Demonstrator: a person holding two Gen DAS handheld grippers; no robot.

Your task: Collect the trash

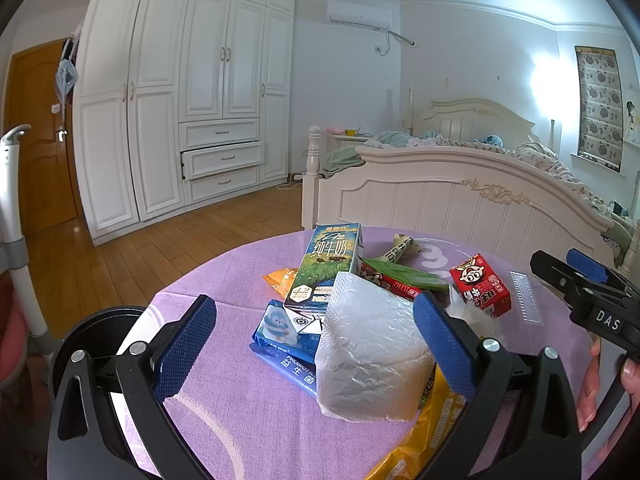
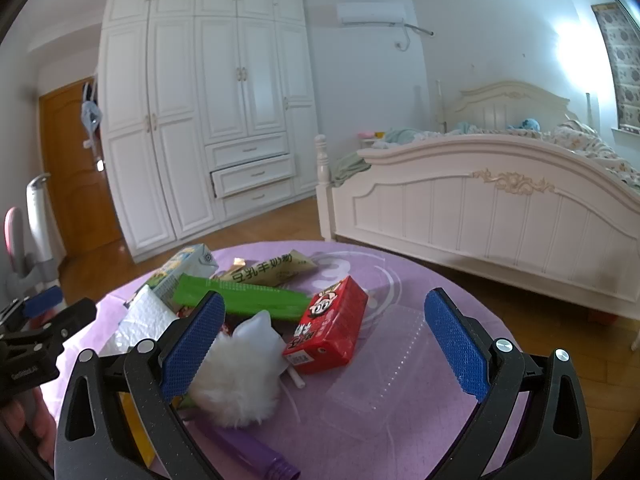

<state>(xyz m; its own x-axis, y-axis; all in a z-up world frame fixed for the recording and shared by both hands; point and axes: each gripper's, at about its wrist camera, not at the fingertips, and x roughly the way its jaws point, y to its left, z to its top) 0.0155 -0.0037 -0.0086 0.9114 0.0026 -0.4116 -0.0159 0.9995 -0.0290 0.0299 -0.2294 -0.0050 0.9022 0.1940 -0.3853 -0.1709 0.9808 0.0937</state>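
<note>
Bubble-wrap packet [image 1: 372,356] between left fingers [image 1: 444,344].

Left wrist: I look from low over the round table [image 1: 224,420], close, facing wardrobe [image 1: 180,88] and bed [image 1: 460,196].
Right wrist: same facing, further right.
Shared: red carton [image 1: 480,285] [image 2: 326,330].

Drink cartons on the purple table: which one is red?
The small red carton with the cartoon face, lying flat near the right gripper. The other, the taller milk carton, is blue and green.
</note>
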